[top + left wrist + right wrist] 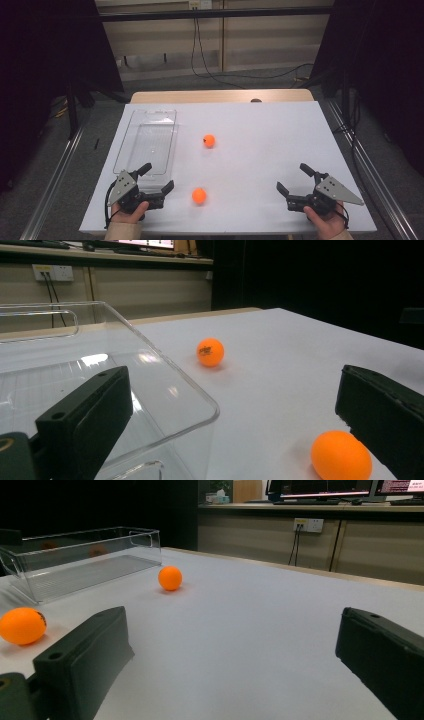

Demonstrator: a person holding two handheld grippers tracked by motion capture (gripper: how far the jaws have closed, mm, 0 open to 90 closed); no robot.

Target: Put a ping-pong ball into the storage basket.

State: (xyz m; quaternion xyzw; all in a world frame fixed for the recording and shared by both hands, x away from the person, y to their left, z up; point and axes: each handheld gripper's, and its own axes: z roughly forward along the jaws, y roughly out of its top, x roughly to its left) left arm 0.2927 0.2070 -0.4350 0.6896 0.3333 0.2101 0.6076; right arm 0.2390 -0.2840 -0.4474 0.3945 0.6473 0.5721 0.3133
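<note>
A: Where are the two balls?

B: The near orange ball [199, 195] sits on the white table [260, 145], just right of the left gripper [159, 177]. The far orange ball [209, 140] sits near the middle of the table, right of the clear tray [145, 142].

A: Is a claw holding one?

B: No. The left gripper's jaws are spread wide, holding nothing, by the tray's near end. The right gripper [295, 179] is spread wide too, at the near right, well apart from both balls
</note>
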